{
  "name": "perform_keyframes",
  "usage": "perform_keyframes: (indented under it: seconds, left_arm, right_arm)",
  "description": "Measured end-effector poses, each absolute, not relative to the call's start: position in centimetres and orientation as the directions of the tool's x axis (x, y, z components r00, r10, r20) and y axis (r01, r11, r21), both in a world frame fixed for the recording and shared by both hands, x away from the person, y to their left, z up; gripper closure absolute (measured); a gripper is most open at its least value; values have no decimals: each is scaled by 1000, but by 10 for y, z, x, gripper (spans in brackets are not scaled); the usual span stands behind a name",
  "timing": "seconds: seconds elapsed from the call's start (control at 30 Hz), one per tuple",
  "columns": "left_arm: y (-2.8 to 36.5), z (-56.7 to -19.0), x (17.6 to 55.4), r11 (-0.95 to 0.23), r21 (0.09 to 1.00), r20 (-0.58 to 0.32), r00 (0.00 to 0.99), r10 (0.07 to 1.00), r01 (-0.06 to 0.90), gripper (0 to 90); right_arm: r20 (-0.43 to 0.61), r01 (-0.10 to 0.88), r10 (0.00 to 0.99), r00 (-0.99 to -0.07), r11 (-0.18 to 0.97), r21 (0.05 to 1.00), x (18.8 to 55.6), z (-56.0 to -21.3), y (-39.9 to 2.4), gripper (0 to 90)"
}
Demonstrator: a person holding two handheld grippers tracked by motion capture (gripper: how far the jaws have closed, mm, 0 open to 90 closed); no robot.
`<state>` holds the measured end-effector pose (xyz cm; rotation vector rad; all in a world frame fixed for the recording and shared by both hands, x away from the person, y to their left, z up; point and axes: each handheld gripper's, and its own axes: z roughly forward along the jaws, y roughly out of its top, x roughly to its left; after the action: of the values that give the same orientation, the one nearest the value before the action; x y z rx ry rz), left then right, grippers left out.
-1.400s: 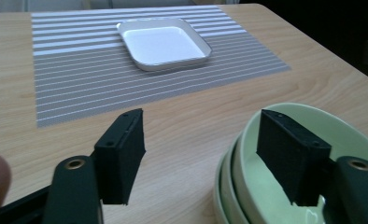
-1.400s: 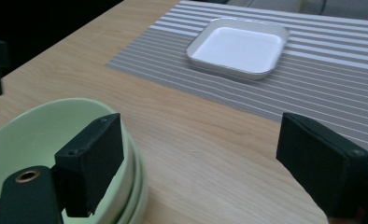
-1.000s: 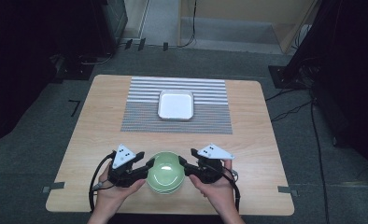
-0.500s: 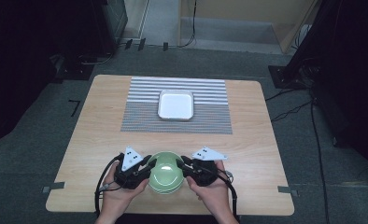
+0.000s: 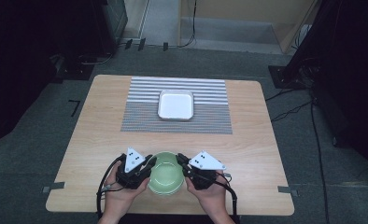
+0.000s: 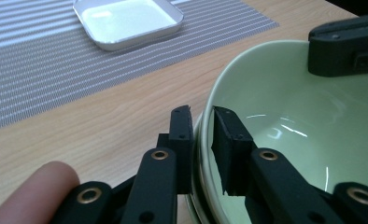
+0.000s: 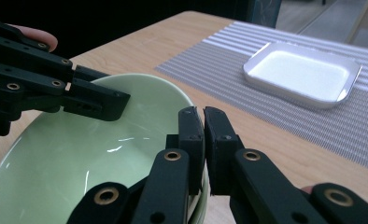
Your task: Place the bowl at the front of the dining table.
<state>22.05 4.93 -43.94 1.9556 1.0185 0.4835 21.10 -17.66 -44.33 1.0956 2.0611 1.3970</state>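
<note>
Both tools (image 5: 166, 164), bowl (image 5: 165, 173) slightly forward.

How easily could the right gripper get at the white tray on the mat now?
Probably not at once: the right gripper is shut on the green bowl rim. Otherwise the way looks free; bare table lies between it and the white tray.

One green bowl (image 5: 165, 173), one white tray (image 5: 176, 104), one mat (image 5: 177, 106)

A pale green bowl (image 5: 165, 173) sits between the black left gripper (image 5: 147, 164) and right gripper (image 5: 181, 161), beyond them a white square dish (image 5: 175, 105) on a grey-and-white striped placemat (image 5: 140, 107).
</note>
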Motion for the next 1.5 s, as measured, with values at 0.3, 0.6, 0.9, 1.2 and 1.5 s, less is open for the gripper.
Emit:
perform_keyframes:
  seconds: [0.3,0.6,0.9,1.2,1.5]
  left_arm:
    - [53,-441,217,-299,858,-29,620,784,418,842]
    - [52,-443,214,-293,873,-11,616,788,391,843]
    - [52,-438,211,-270,898,6,603,798,348,842]
    - [54,-431,202,-234,933,37,574,818,274,842]
    - [52,-429,195,-226,949,69,555,829,220,842]
  right_arm:
    - [118,417,794,-597,180,891,213,-441,-180,859]
    - [46,425,796,-604,272,864,210,-448,-170,742]
    - [78,441,809,-582,234,866,213,-452,-173,719]
    - [125,436,804,-582,178,882,209,-443,-174,697]
    - [160,458,806,-570,150,876,207,-442,-169,683]
